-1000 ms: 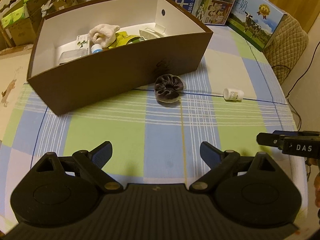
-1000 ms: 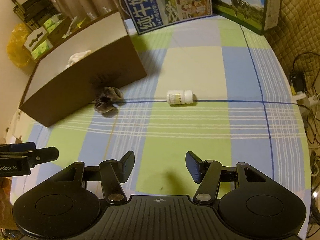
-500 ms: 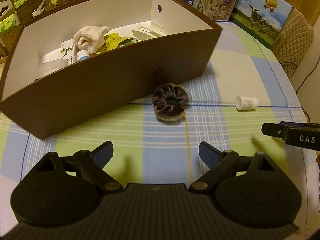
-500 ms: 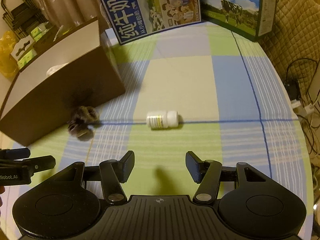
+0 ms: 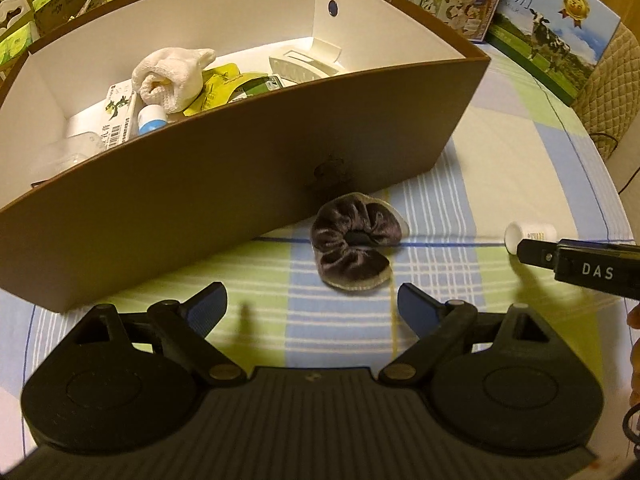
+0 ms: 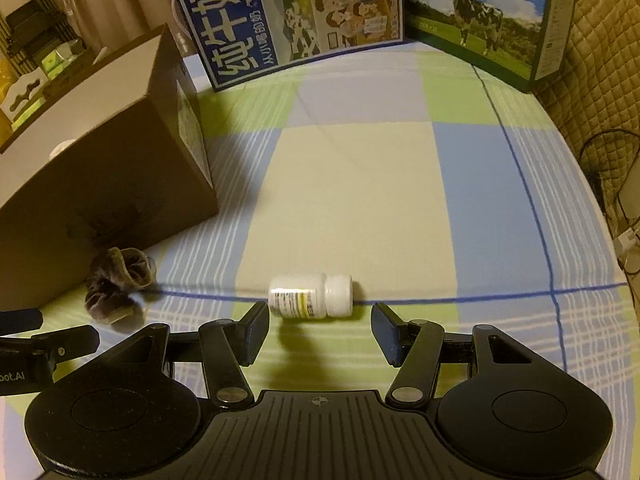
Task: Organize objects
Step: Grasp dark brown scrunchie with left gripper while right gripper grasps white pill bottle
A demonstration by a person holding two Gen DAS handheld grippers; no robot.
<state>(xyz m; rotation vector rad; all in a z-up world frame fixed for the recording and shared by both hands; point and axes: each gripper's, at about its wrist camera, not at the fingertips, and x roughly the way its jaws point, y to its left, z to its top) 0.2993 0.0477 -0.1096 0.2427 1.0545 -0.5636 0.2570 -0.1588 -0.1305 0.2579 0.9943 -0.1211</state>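
Velvet, dark purple: the scrunchie [image 5: 354, 250] lies on the checked tablecloth [image 6: 360, 184] against the brown box [image 5: 248, 168], just ahead of the left gripper [image 5: 312, 306], which is held low and level, jaws wide apart and empty. The right gripper [image 6: 320, 330] is likewise low, jaws spread and holding nothing, with the white pill bottle [image 6: 311, 295] lying on its side just beyond the fingertips, near the tablecloth's middle

- Left matte black plastic gripper [image 5: 312, 307]: round hubs, ribbed centre plate, brass-coloured pivot screws, dark blue finger pads [image 5: 208, 306].
- Right matte black plastic gripper [image 6: 320, 330]: same build, crosshair mark on its ribbed plate, white "DAS" lettering on its side.
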